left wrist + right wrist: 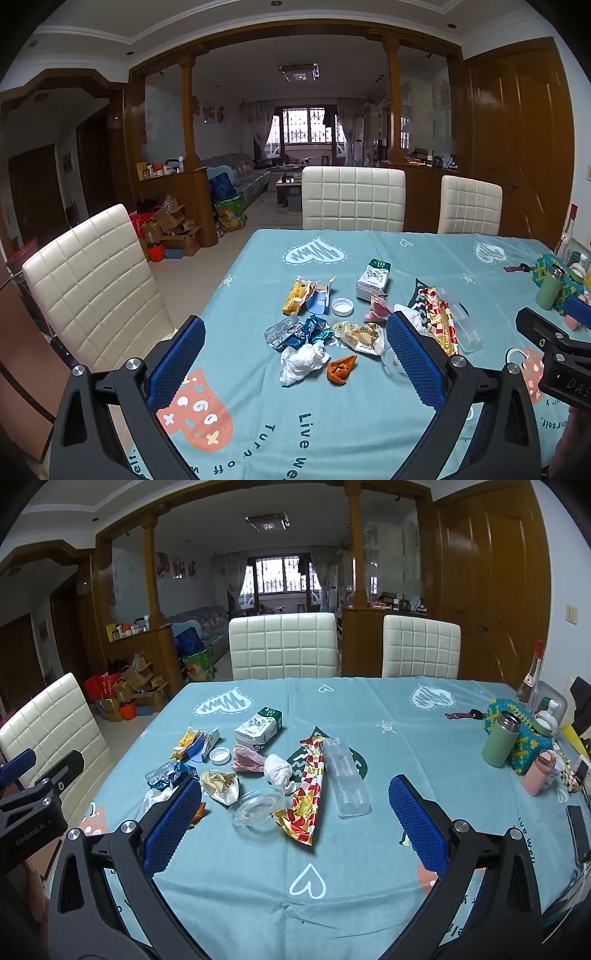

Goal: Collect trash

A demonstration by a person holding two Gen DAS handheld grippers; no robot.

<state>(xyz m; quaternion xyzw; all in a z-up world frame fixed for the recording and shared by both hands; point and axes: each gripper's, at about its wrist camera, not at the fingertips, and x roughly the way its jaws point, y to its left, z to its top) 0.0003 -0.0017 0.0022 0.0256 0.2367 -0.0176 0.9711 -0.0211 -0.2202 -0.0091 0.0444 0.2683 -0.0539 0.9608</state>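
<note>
A dining table [424,716] under a teal cloth printed with hearts stood before white quilted chairs [282,644], with a wood-panelled sitting room behind. The left gripper [295,349] hung tilted down over the near edge, its blue-padded jaws spread wide with nothing between the pads; the right gripper [295,812] was held the same way, jaws fully apart and empty. The trash lay scattered in the middle of the table, just ahead of both. Nearest the left gripper sat a crumpled white tissue [303,360] and an orange wrapper [341,371], with a blue foil wrapper [310,330] behind them. Ahead of the right gripper lay a clear plastic lid [258,806], a red-and-gold wrapper [306,797] and a clear plastic tray [345,777] side by side. Farther back were a white bottle cap [219,755], a yellow snack packet [186,744] and a white-and-green carton [260,725]. Off at the right edge stood a green flask [502,740] beside a pink cup [540,775], well apart from the litter.
</note>
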